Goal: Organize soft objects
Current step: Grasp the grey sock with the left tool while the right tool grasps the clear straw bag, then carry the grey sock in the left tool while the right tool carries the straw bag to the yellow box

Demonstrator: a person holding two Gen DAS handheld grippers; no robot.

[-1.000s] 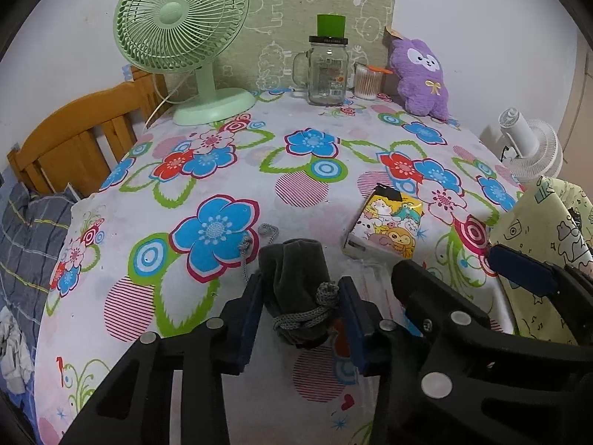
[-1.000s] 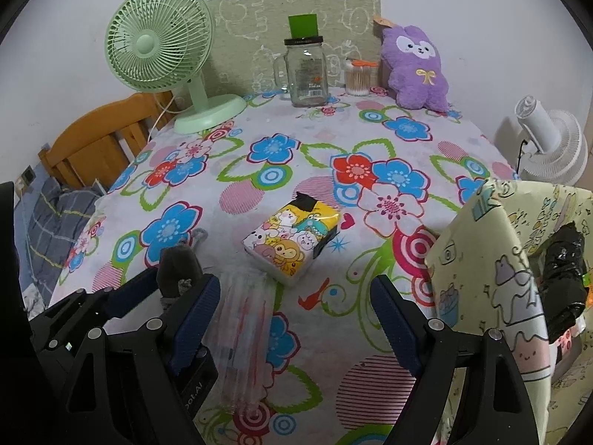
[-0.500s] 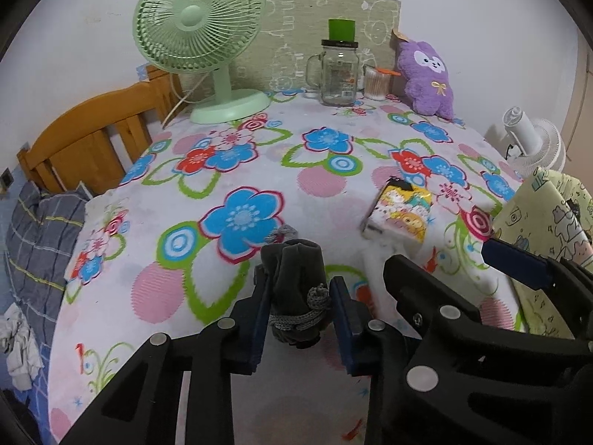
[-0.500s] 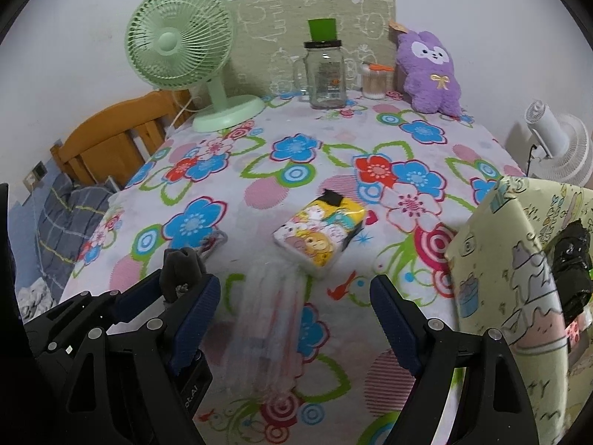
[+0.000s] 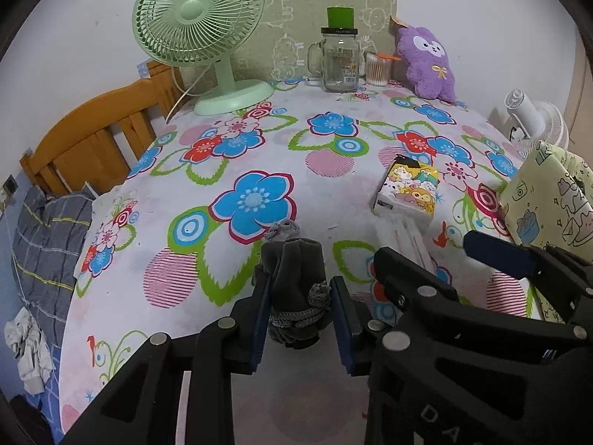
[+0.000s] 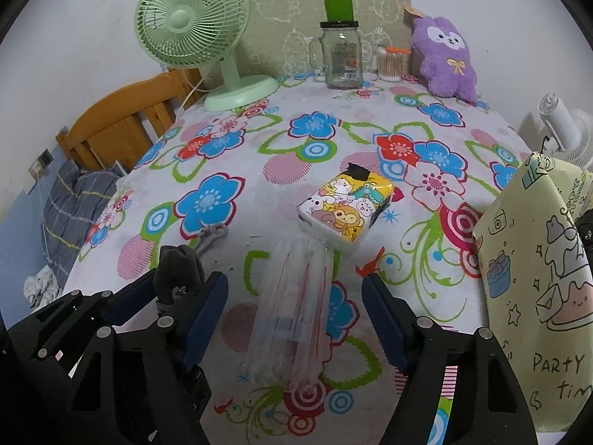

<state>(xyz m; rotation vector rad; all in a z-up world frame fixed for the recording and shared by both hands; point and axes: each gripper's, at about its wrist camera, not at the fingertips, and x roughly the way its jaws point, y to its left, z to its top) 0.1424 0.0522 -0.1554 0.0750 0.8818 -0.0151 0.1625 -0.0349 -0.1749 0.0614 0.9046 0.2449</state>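
Note:
My left gripper (image 5: 299, 296) is shut on a dark grey drawstring pouch (image 5: 296, 278) and holds it above the near edge of the flowered table (image 5: 259, 148). The pouch also shows in the right wrist view (image 6: 178, 274), with its cord trailing on the cloth. My right gripper (image 6: 294, 293) is open and empty, its jaws on either side of a clear plastic bag (image 6: 292, 307) that lies flat. A cartoon-printed tissue pack (image 6: 344, 207) lies just beyond the bag. A purple plush toy (image 6: 446, 57) sits at the far right of the table.
A green fan (image 5: 207, 37), a glass mug jar (image 5: 339, 59) and a cotton swab cup (image 5: 378, 68) stand at the back. A yellow printed bag (image 6: 537, 278) stands at the right edge. A wooden chair (image 5: 92, 137) and a white fan (image 5: 533, 126) flank the table.
Both grippers have pulled back toward the near edge. The left gripper has closed tighter on the pouch and lifted it. The right gripper stays open.

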